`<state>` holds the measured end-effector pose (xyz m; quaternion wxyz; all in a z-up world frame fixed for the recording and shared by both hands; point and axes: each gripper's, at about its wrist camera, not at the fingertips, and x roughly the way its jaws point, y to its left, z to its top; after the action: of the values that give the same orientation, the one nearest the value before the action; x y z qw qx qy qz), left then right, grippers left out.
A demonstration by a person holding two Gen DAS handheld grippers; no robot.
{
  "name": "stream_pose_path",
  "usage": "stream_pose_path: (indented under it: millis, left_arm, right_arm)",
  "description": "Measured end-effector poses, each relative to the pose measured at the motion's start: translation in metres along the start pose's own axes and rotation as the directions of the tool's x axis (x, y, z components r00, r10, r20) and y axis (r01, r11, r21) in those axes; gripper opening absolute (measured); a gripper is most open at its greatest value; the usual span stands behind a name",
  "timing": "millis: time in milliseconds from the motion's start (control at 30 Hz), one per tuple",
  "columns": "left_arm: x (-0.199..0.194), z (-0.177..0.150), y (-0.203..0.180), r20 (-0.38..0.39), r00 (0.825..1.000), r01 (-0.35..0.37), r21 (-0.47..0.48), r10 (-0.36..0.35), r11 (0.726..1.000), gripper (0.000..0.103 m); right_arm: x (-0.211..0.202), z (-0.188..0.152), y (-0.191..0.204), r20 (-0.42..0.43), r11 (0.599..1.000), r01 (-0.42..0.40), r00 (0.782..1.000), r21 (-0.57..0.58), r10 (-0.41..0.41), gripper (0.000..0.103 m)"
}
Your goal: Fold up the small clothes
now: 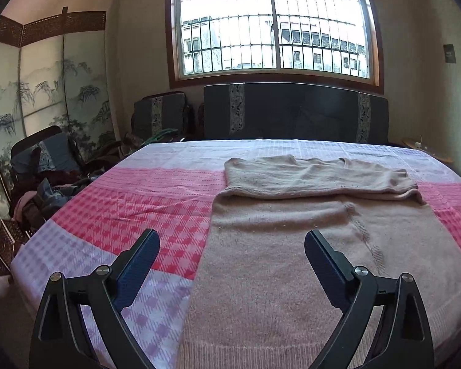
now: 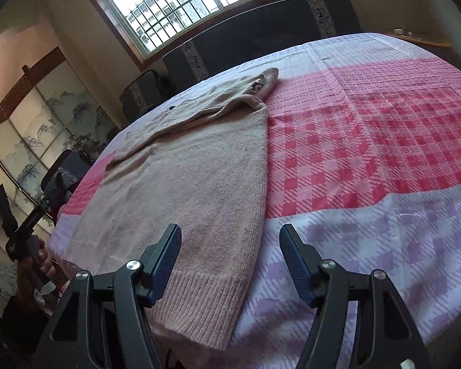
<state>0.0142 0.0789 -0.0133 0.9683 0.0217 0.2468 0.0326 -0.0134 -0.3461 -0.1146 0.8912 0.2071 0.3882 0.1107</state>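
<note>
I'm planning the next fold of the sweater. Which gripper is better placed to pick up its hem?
Probably the right gripper: it is open and straddles the sweater edge by the ribbed hem. The left gripper, also open, hovers over the cloth's side.

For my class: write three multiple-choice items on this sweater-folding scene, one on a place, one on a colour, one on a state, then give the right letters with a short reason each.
1. Where does the sweater lie?
A. On the checked bedspread
B. On a chair
C. On the floor

2. What colour is the sweater?
A. Navy blue
B. Pale beige-pink
C. Green

3. How does the left gripper stand?
A. Shut on the sweater's hem
B. Shut on a sleeve
C. Open, holding nothing

Answers:
1. A: the knit is spread flat on the pink and lilac cloth.
2. B: both views show one pale beige-pink knit.
3. C: its fingers stand wide apart above the cloth, nothing pinched; the right gripper is open too.
</note>
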Motion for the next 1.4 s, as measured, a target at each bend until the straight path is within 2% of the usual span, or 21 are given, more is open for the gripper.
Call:
stream_pose_path:
  millis: [100, 233, 333, 400, 533, 600, 700, 767, 867, 1000, 1133, 1200, 1333, 1400]
  left_arm:
    - [0.008, -0.006, 0.011, -0.057, 0.998, 0.019, -0.021, -0.02, 1.0, 0.095]
    - [0.019, -0.016, 0.047, -0.146, 0.976, 0.14, -0.135, -0.159, 0.981, 0.095]
    - [0.032, -0.029, 0.079, -0.226, 0.929, 0.232, -0.263, -0.293, 0.936, 0.095]
    - [0.037, -0.039, 0.098, -0.246, 0.891, 0.285, -0.355, -0.382, 0.891, 0.095]
    - [0.042, -0.057, 0.125, -0.241, 0.833, 0.329, -0.507, -0.497, 0.797, 0.095]
    - [0.044, -0.062, 0.132, -0.246, 0.806, 0.341, -0.55, -0.538, 0.762, 0.095]
    - [0.04, -0.066, 0.127, -0.252, 0.778, 0.377, -0.545, -0.575, 0.749, 0.095]
    - [0.039, -0.066, 0.119, -0.283, 0.748, 0.403, -0.525, -0.601, 0.749, 0.095]
    - [0.034, -0.066, 0.108, -0.301, 0.724, 0.435, -0.5, -0.621, 0.749, 0.095]
    - [0.033, -0.066, 0.098, -0.303, 0.704, 0.468, -0.481, -0.642, 0.741, 0.094]
    - [0.031, -0.066, 0.093, -0.302, 0.711, 0.479, -0.454, -0.635, 0.751, 0.094]
    - [0.032, -0.066, 0.093, -0.299, 0.708, 0.482, -0.459, -0.64, 0.747, 0.094]
    - [0.037, -0.066, 0.098, -0.279, 0.693, 0.488, -0.498, -0.664, 0.717, 0.094]
    - [0.038, -0.066, 0.098, -0.271, 0.685, 0.498, -0.505, -0.677, 0.706, 0.094]
  right_arm:
    - [0.002, -0.002, -0.002, -0.012, 1.0, 0.01, 1.0, 0.012, -0.01, 0.066]
    - [0.003, -0.004, -0.004, -0.023, 1.0, 0.019, 1.0, 0.025, -0.018, 0.069]
    - [0.002, -0.004, -0.005, -0.019, 0.999, 0.01, 1.0, 0.031, -0.01, 0.071]
    - [0.002, -0.005, -0.005, -0.019, 0.999, 0.0, 1.0, 0.033, 0.0, 0.073]
    - [0.0, -0.007, -0.004, -0.021, 0.999, -0.022, 1.0, 0.035, 0.022, 0.075]
    - [-0.001, -0.009, -0.004, -0.02, 0.999, -0.035, 0.999, 0.037, 0.035, 0.076]
    - [-0.002, -0.011, -0.004, -0.014, 0.998, -0.057, 0.998, 0.034, 0.057, 0.081]
    - [-0.003, -0.013, -0.005, -0.004, 0.996, -0.087, 0.996, 0.036, 0.087, 0.085]
    - [-0.006, -0.014, -0.011, 0.007, 0.989, -0.139, 0.99, 0.057, 0.139, 0.087]
    - [-0.007, -0.011, -0.016, -0.032, 0.979, -0.193, 0.98, 0.064, 0.195, 0.087]
    - [-0.006, -0.009, -0.017, -0.079, 0.971, -0.228, 0.969, 0.072, 0.234, 0.088]
    - [-0.004, -0.009, -0.014, -0.117, 0.964, -0.257, 0.958, 0.069, 0.263, 0.087]
    - [-0.003, -0.011, -0.005, -0.146, 0.97, -0.238, 0.959, 0.056, 0.244, 0.087]
    - [-0.003, -0.013, 0.003, -0.149, 0.979, -0.202, 0.968, 0.023, 0.203, 0.087]
